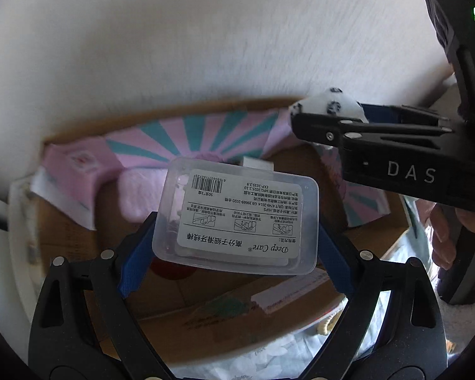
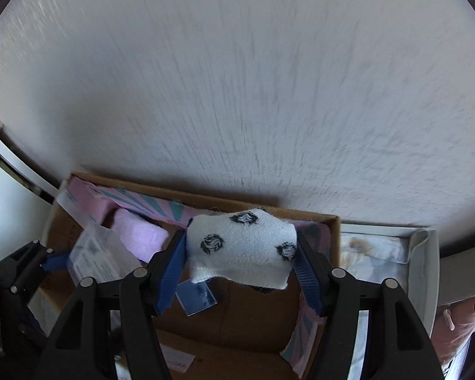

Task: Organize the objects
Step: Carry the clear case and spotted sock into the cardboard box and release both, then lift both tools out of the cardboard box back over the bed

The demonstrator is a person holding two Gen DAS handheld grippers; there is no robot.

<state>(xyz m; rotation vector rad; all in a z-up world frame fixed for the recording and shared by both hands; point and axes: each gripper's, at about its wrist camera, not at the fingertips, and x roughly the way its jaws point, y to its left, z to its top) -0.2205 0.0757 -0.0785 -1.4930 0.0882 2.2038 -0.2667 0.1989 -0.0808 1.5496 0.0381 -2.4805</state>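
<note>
Box [image 1: 237, 215] clamped between left gripper [image 1: 234, 250] pads | sock [image 2: 242, 247] pinched in right gripper [image 2: 240, 262]

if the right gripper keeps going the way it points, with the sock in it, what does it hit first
Probably the brown floor of the cardboard box. The right gripper, shut on the white spotted sock, points down into the box's open middle; the pink packs sit off to the sides. Depth is unclear.
</note>
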